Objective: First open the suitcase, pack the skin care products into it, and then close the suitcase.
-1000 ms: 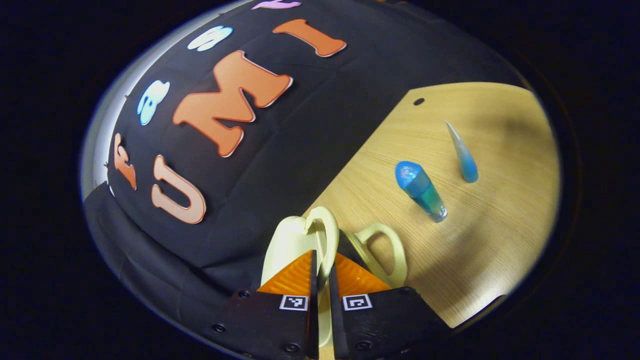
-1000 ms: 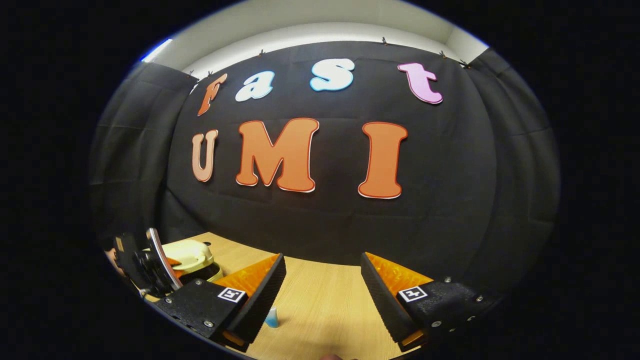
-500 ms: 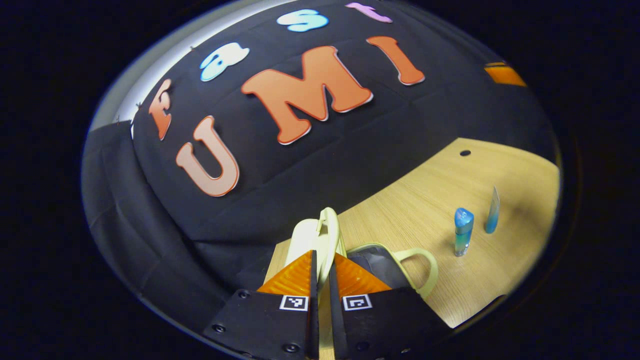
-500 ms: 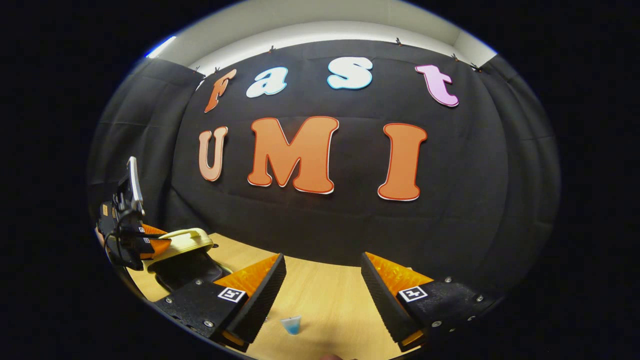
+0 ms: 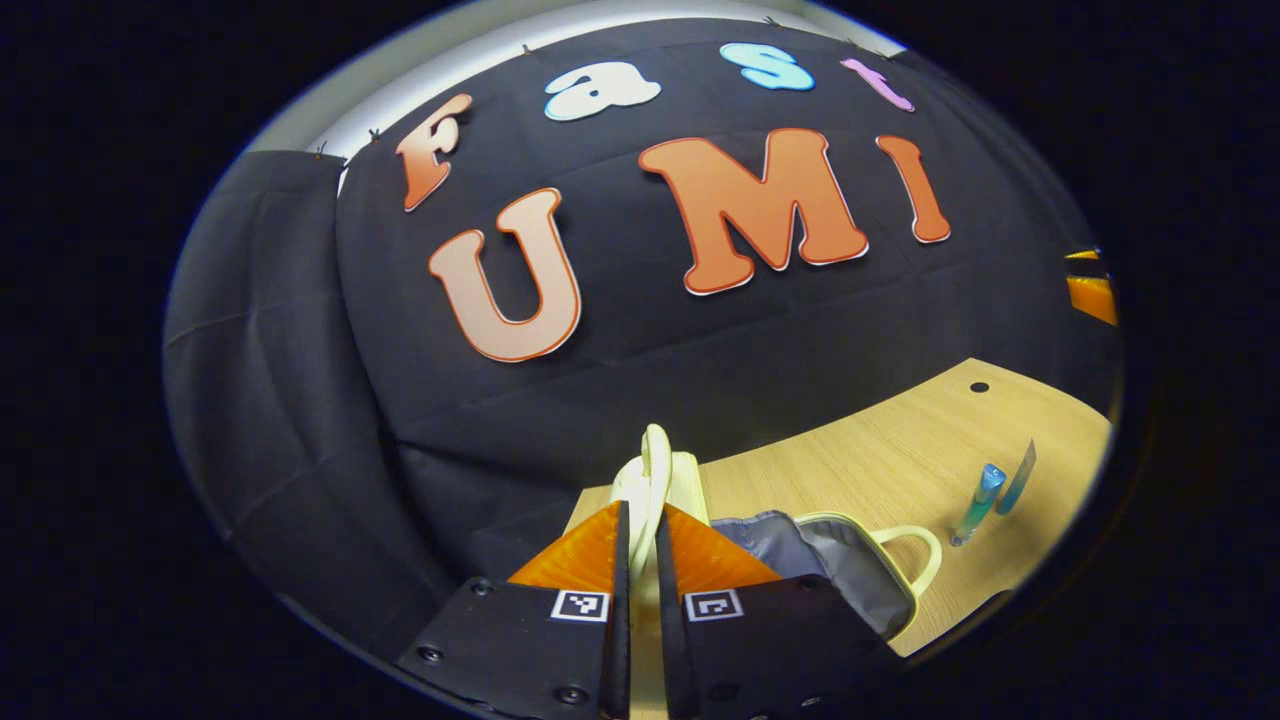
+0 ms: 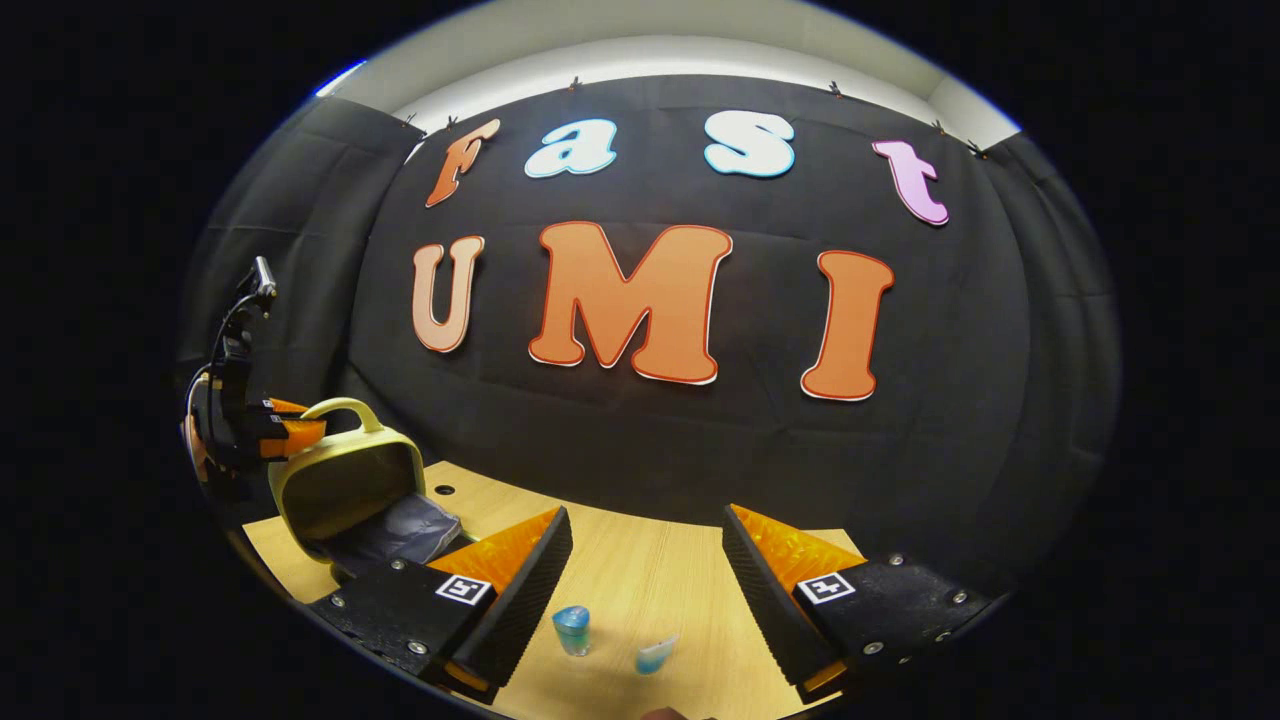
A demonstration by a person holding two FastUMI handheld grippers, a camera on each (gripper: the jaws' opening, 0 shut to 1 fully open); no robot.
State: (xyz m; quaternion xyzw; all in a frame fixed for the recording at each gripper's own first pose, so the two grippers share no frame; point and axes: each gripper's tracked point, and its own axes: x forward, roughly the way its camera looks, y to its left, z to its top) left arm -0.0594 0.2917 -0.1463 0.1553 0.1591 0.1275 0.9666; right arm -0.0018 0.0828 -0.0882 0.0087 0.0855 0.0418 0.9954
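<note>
Left gripper view: left gripper (image 5: 638, 520) clamped on the cream lid handle (image 5: 655, 470) of the suitcase (image 5: 850, 560), both fingers (image 5: 585, 550) pressing its thin edge; lid raised, grey lining (image 5: 790, 545) of the lower half exposed, second handle loop (image 5: 915, 555) lying toward the table's near edge. Blue bottle (image 5: 978, 500) and blue tube (image 5: 1018, 478) upright, just beside each other, toward the table's right edge, apart from the case. Table (image 5: 850, 460) otherwise bare wood. Right gripper view: right gripper (image 6: 645, 570) wide open, holding nothing, poised above the table's near edge; blue bottle (image 6: 572, 630) and tube (image 6: 655, 655) below, between its fingers. Suitcase (image 6: 345, 485) at the table's far left corner, lid tilted up past halfway, left gripper (image 6: 275, 430) at its handle. Step judged: finishing the opening. Best done by swinging the handle along the hinge arc, not pulling straight up, so the base stays planted; carrying the lid past vertical until self-supporting before release. Risk: thin handle slipping between the pads; lid dropping shut if let go early.
</note>
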